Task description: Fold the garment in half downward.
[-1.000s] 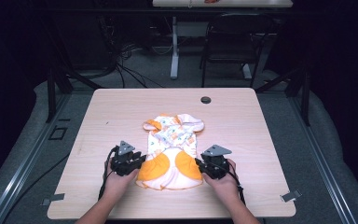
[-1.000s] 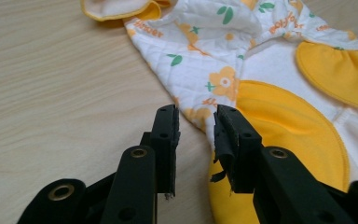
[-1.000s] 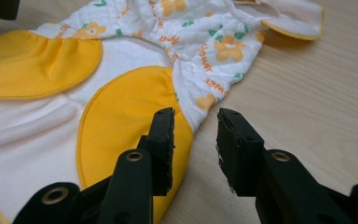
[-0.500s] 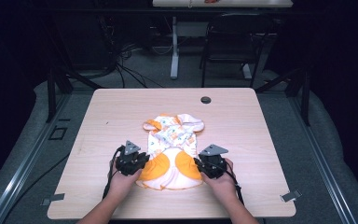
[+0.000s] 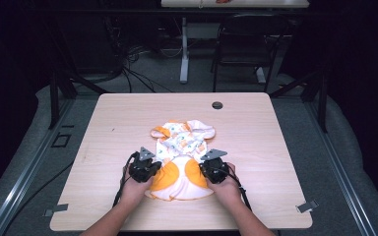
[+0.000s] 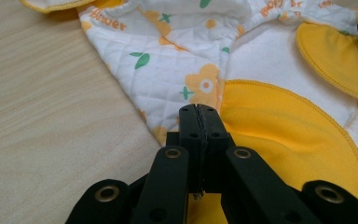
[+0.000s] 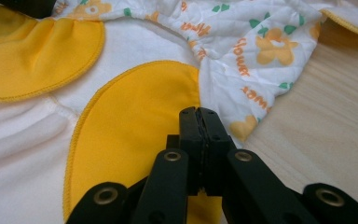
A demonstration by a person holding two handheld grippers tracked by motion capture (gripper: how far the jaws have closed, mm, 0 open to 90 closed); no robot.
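Note:
A small quilted baby garment (image 5: 182, 147), white with orange flowers and yellow patches, lies flat in the middle of the wooden table (image 5: 275, 147). My left gripper (image 5: 155, 172) sits at the garment's near left edge, and my right gripper (image 5: 203, 173) at its near right edge. Both have just been closing. In the left gripper view the jaws (image 6: 199, 109) meet tip to tip where the printed cloth (image 6: 168, 70) joins a yellow patch. In the right gripper view the jaws (image 7: 199, 112) are pressed together on the edge of a yellow patch (image 7: 135, 107), pinching thin fabric.
A dark round cable hole (image 5: 217, 105) marks the table's far side. Small metal clips (image 5: 306, 206) sit at the near corners. Beyond the far edge stand a chair (image 5: 236, 54), a white table leg (image 5: 184, 54) and loose cables on the floor.
Both grippers have closed from open onto the garment's near edges. The right hand slid slightly inward and down; the left hand stayed in place. The garment has not shifted.

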